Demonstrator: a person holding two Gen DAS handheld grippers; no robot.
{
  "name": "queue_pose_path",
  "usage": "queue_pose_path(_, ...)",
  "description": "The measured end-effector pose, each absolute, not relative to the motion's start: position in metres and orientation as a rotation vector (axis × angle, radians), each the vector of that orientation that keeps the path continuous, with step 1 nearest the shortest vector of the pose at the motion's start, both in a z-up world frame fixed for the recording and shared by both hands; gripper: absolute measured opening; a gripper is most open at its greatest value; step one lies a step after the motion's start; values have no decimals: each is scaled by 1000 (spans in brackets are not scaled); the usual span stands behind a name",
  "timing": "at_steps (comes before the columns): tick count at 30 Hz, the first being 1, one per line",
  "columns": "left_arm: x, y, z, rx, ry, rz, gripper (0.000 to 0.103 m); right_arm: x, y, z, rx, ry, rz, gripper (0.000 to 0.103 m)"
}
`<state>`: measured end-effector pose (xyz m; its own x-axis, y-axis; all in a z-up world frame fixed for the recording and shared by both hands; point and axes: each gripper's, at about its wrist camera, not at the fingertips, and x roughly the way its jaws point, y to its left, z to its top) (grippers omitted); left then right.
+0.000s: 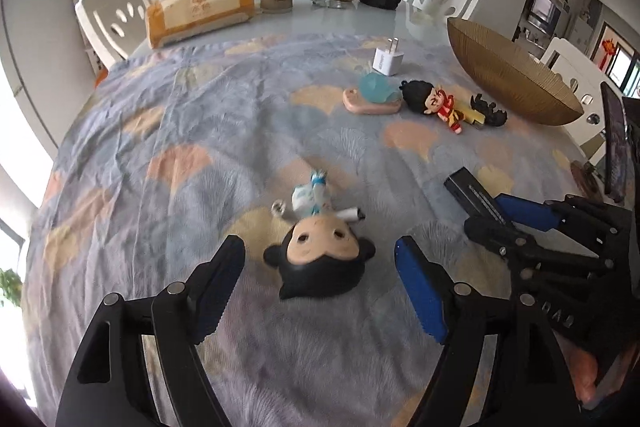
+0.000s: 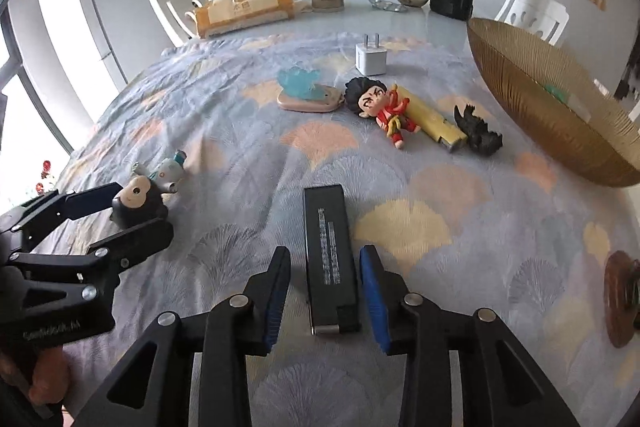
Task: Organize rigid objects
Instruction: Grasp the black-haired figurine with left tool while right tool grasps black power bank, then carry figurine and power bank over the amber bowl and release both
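I have two grippers over a table covered with a soft blue cloth (image 1: 168,131). My left gripper (image 1: 320,279) stands wide open around a little doll with a big black-haired head (image 1: 320,263). The doll lies on its back on the cloth, and neither pad touches it. There is a clear gap on both sides of the head.

My right gripper (image 2: 325,291) is only a little bit open. A long black box (image 2: 329,259) (it looks like a battery pack with white writing on it) lies flat between its blue pads. I see thin gaps on both sides, so I think the pads are not pressing it. Nothing is held by either gripper.

Further back lie more toys close together: a blue wavy piece on a pink base (image 2: 310,95), a red-dressed boy figure (image 2: 384,107), a yellow bar (image 2: 434,125) and a dark spiky piece (image 2: 478,133). A white charger plug (image 2: 370,59) stands behind them. A big golden bowl (image 2: 532,107) sits on the right, and I guess things should go in there.

I think I am at the picking-up step. Next I should close each gripper gently on its own thing, then lift and carry it toward the bowl. The doll's round head may slip, so I would squeeze at its widest part.
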<state>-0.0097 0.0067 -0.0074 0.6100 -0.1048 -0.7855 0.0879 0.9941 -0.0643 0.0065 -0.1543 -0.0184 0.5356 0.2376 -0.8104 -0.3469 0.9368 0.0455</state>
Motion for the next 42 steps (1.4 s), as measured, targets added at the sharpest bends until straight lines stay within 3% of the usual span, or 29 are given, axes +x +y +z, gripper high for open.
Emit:
queue_pose_path(1,-8,5,-9,-18,910,-114,55,6,-153,-19,-138,935,344,35)
queue_pose_path(2,-6,5,-11,-23,914,-118,54,4,-150,-19,-158,918,339,35)
queue_pose_path(5,-9,5,-9,-21,889,-115,53,-2,-144,-19,-197,893,354,24)
queue_pose_path(12,-22,9,2,-38,802,-95,53,-31,-132,-5,-275,743,404,24)
queue_pose_path(20,-17,-2,32,-30,766,-106,53,-21,-167,15,-81,764,422,24)
queue_pose_path(32,52,-88,170,-24,472,-320,53,0,-287,170,123,452,157,24)
queue_pose_path(37,112,-126,154,-100,574,-434,53,41,-328,178,248,517,87,24)
queue_pose_path(42,158,-158,97,-124,757,-520,53,90,-338,128,335,739,90,24)
